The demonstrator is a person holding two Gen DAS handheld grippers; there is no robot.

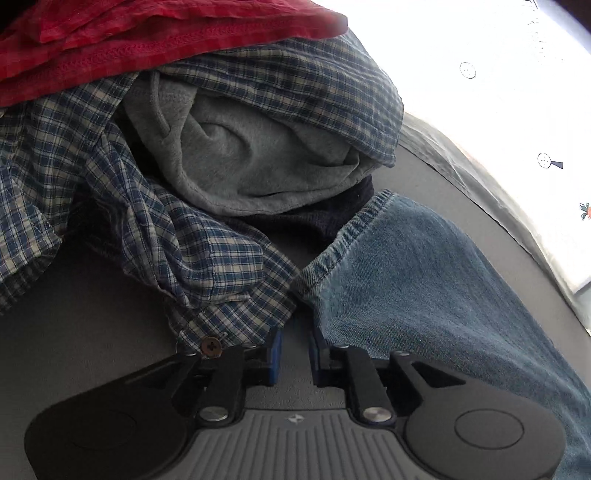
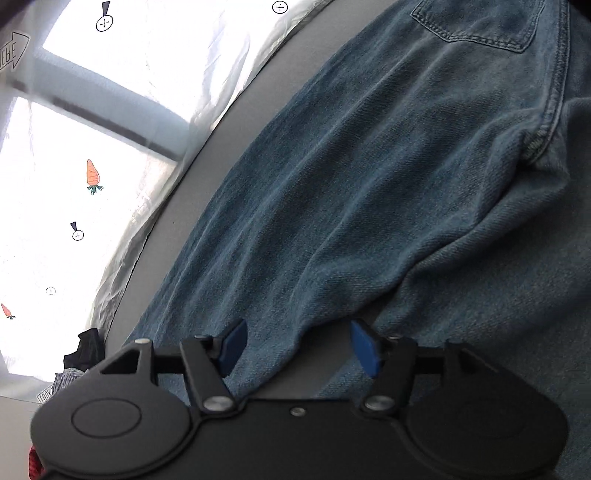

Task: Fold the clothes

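Grey counter (image 1: 74,332) is stretching beneath everything we are seeing from the left wrist, with a white printed cloth (image 1: 498,110) glowing along its far right edge. Our left tool (image 1: 295,345) is sitting low at the hem of the faded blue denim jeans (image 1: 424,295), its blue-padded fingers (image 1: 276,354) standing only a narrow gap apart; we cannot tell whether any denim is pinched between them. Just left of the hem, a blue-and-white plaid button shirt (image 1: 207,254) is lying crumpled, wrapped around a soft grey fleece garment (image 1: 251,162). A dark navy knit piece (image 1: 314,218) is peeking out under the fleece, and a red checked fabric (image 1: 129,40) is piled on top at the far side.

From the right wrist, the same grey counter (image 2: 229,155) is curving beside the white cloth with small carrot prints (image 2: 74,184). Our right tool (image 2: 297,349) is hovering with its blue pads (image 2: 364,347) spread wide and gripping nothing, a raised fold of the jeans (image 2: 351,203) lying between them. The jeans are spreading flat across the counter, a stitched back pocket (image 2: 480,22) showing at the top.
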